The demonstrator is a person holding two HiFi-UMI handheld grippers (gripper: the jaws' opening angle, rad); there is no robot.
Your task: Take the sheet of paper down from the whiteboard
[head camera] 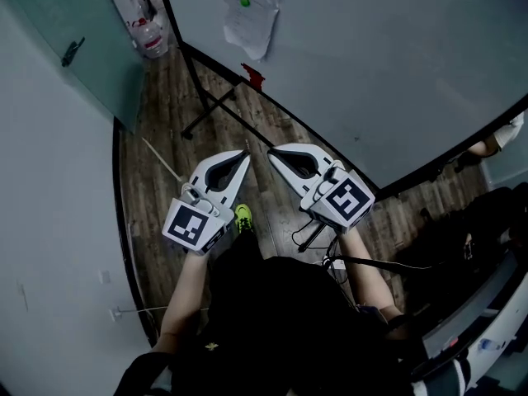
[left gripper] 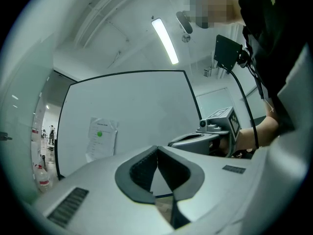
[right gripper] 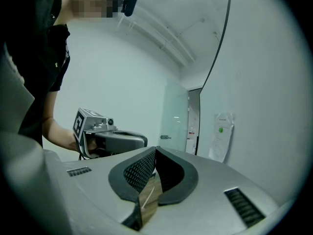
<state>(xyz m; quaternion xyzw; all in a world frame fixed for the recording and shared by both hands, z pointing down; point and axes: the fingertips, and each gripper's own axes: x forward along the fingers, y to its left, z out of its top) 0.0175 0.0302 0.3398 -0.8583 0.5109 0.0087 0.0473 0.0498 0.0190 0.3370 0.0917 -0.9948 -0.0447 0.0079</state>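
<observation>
A white printed sheet of paper hangs on the whiteboard under a green round magnet. The left gripper view shows the sheet at the board's lower left; in the right gripper view the sheet hangs far ahead on the right. My left gripper and right gripper are held side by side, well short of the board. Both are shut with nothing between their jaws, the tips meeting in the left gripper view and the right gripper view.
The whiteboard stands on a black frame with legs on the wooden floor. A glass door is at the far left, a white wall runs along the left, and plastic bottles stand in the corner. A red object sits at the board's lower edge.
</observation>
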